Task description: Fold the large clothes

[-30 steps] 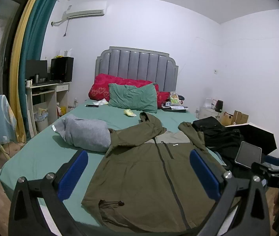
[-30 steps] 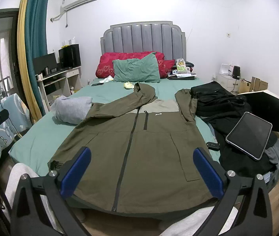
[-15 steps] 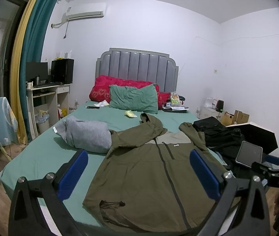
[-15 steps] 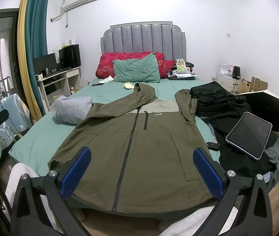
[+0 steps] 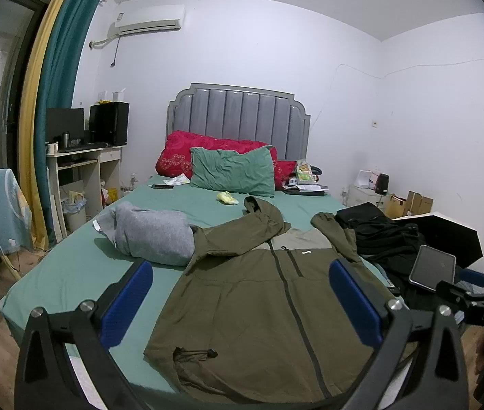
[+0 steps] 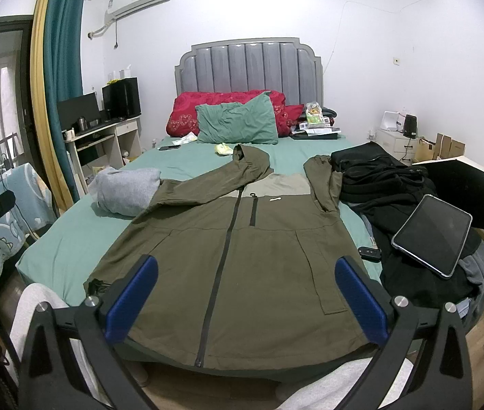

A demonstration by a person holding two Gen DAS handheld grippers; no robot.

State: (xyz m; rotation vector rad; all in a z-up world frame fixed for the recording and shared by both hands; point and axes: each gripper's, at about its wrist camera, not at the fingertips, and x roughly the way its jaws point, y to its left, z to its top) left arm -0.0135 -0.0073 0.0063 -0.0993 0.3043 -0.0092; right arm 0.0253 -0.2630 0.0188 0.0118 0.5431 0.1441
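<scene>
An olive green hooded jacket (image 5: 262, 294) lies flat, front up and zipped, on the green bed (image 5: 81, 270); its hem reaches the foot edge. It also shows in the right wrist view (image 6: 228, 239), with both sleeves spread upward. My left gripper (image 5: 242, 302) is open and empty, held above the jacket's lower left part. My right gripper (image 6: 246, 299) is open and empty, held above the hem at the foot of the bed (image 6: 71, 239). Neither touches the cloth.
A grey bundled garment (image 6: 127, 191) lies left of the jacket. Black clothes (image 6: 378, 177), a tablet (image 6: 433, 234) and a small black key fob (image 6: 370, 253) lie on the right. Pillows (image 6: 238, 119) sit at the headboard. A desk (image 6: 105, 140) stands at left.
The left wrist view has tilted slightly upward; the jacket sits a little lower in it. The right gripper has not moved. Both grippers stay open.
</scene>
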